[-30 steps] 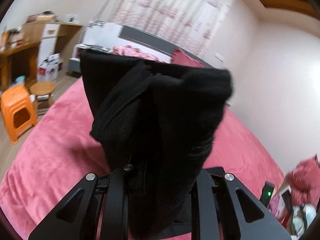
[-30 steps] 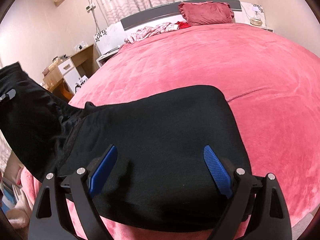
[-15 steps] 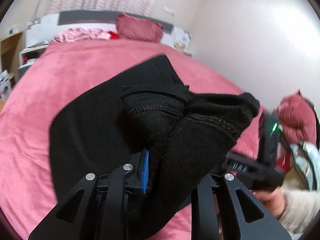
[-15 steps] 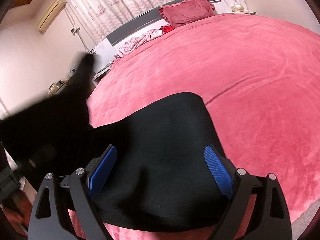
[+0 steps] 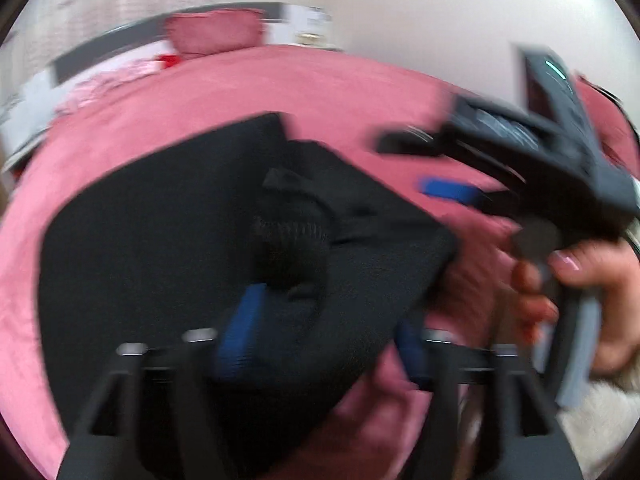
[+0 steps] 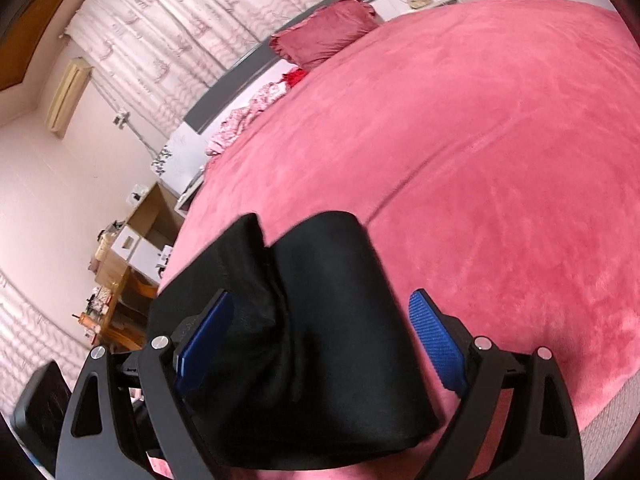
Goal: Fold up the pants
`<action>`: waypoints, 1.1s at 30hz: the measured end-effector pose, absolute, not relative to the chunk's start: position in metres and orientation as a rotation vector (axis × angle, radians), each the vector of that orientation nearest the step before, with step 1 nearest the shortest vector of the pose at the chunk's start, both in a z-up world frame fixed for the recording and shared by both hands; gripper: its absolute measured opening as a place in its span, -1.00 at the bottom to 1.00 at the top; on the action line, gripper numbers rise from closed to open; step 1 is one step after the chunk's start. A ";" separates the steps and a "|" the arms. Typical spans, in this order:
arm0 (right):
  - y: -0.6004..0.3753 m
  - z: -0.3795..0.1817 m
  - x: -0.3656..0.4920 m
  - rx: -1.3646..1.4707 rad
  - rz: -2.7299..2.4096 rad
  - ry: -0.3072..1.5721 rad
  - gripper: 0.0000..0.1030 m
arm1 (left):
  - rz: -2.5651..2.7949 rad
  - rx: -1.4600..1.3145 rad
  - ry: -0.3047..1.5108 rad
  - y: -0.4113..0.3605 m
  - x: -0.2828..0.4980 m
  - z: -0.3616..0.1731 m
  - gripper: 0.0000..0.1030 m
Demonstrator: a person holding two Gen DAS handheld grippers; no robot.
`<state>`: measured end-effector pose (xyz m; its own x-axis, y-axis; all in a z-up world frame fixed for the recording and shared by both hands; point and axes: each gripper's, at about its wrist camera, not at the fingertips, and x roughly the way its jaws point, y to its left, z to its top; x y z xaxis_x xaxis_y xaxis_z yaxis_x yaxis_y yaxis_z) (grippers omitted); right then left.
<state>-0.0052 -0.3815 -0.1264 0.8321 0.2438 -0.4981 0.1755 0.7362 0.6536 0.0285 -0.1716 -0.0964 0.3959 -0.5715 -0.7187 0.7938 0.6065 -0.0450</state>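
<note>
Black pants (image 5: pixel 160 240) lie folded on the pink bed (image 5: pixel 360 92), a thick bunched layer on top. My left gripper (image 5: pixel 326 344) hangs low over their near edge. Its jaws are opening; the bunched cloth still sits between the blue pads (image 5: pixel 240 328), which no longer squeeze it. A hand (image 5: pixel 588 280) holds my right gripper (image 5: pixel 416 168) at the right of that blurred view. In the right wrist view the pants (image 6: pixel 320 320) lie under my right gripper (image 6: pixel 320 338), which stands open with its pads (image 6: pixel 436 344) wide apart above the cloth.
A dark red pillow (image 6: pixel 328 36) and a heap of pink clothes (image 6: pixel 248 116) lie at the grey headboard. A wooden desk with white boxes (image 6: pixel 132 240) stands left of the bed. The bed's near edge (image 6: pixel 600 432) runs at the lower right.
My left gripper swung down and across with the raised half of the pants, laid it onto the other half, and its jaws parted. My right gripper rolled and drifted a little, still open.
</note>
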 end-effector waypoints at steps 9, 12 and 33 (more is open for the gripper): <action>-0.359 -0.113 0.007 0.718 0.157 0.644 0.74 | -0.976 0.434 0.602 -0.154 -0.007 -0.079 0.63; -0.353 -0.120 0.011 0.725 0.179 0.690 0.68 | -0.881 0.240 0.672 -0.122 0.027 -0.070 0.63; -0.337 -0.143 0.056 0.867 0.276 0.937 -0.34 | -0.319 -0.271 0.798 0.036 0.099 -0.112 0.67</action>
